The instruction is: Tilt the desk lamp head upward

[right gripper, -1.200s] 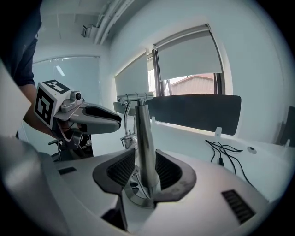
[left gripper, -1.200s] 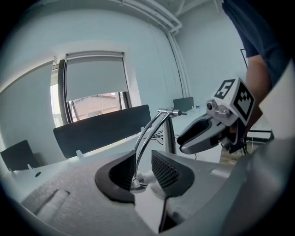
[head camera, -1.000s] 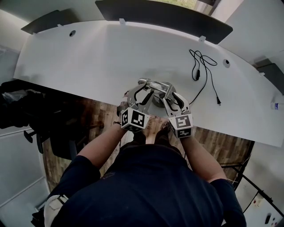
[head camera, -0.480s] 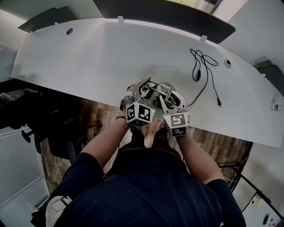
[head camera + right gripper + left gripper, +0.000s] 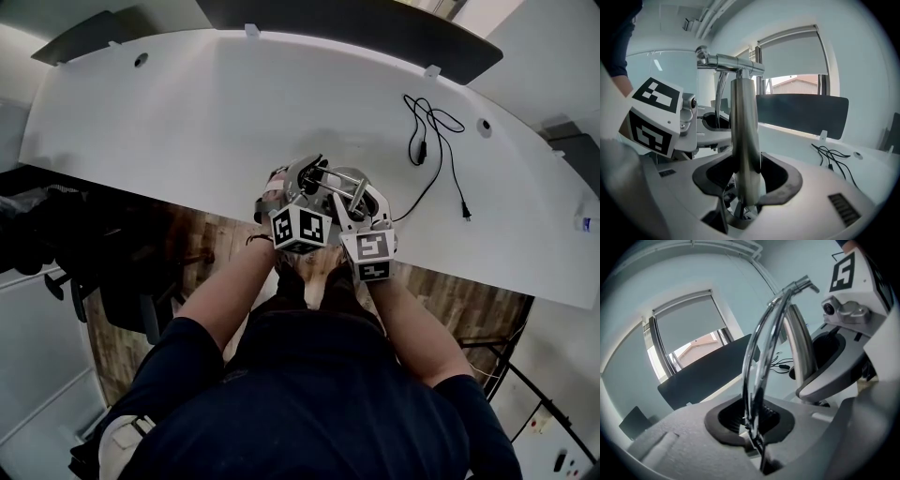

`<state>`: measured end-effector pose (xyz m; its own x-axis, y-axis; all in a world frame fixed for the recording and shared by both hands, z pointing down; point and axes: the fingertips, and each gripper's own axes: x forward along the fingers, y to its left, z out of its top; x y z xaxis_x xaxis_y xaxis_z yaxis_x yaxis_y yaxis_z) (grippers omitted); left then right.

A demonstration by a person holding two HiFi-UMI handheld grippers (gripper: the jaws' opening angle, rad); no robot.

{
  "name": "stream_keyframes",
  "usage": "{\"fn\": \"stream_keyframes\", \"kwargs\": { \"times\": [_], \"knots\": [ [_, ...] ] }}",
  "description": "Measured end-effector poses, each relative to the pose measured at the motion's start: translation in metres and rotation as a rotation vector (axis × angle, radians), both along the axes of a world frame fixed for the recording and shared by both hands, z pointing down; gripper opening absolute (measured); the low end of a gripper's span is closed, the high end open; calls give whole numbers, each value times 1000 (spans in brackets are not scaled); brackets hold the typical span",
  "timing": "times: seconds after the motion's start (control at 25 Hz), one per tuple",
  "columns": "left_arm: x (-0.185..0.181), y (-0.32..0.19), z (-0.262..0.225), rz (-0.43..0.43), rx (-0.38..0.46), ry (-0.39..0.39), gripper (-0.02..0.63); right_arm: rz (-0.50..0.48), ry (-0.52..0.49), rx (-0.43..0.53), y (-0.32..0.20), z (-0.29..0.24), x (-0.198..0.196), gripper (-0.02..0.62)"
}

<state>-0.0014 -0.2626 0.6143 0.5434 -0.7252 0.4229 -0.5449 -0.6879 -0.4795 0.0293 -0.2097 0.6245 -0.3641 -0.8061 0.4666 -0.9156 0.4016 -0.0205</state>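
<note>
The desk lamp (image 5: 336, 182) is chrome and stands at the near edge of the white desk (image 5: 187, 122). Its upright post (image 5: 744, 140) carries a short crossbar (image 5: 726, 61) on top. A pair of thin curved chrome rods (image 5: 759, 348) runs up to that crossbar. My left gripper (image 5: 752, 423) is closing, with the rods wedged between its dark pads. My right gripper (image 5: 745, 187) is shut on the post low down. In the head view the left gripper (image 5: 314, 178) and right gripper (image 5: 361, 199) sit side by side over the lamp and hide its base.
A black power cable (image 5: 427, 141) lies coiled on the desk to the right of the lamp. A dark panel (image 5: 801, 115) lines the desk's far edge. Wooden floor (image 5: 206, 253) shows below the near edge. The two grippers nearly touch.
Both grippers have drawn in over the lamp and closer together. The left gripper's jaws, spread beside the lamp a second ago, have closed in on the thin rods.
</note>
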Motion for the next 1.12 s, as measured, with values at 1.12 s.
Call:
{"fn": "stream_keyframes", "kwargs": {
  "times": [1.12],
  "knots": [
    [-31,-12,-55,35,144,-327,35,22,-22,-77,4,5,4,175]
  ]
}}
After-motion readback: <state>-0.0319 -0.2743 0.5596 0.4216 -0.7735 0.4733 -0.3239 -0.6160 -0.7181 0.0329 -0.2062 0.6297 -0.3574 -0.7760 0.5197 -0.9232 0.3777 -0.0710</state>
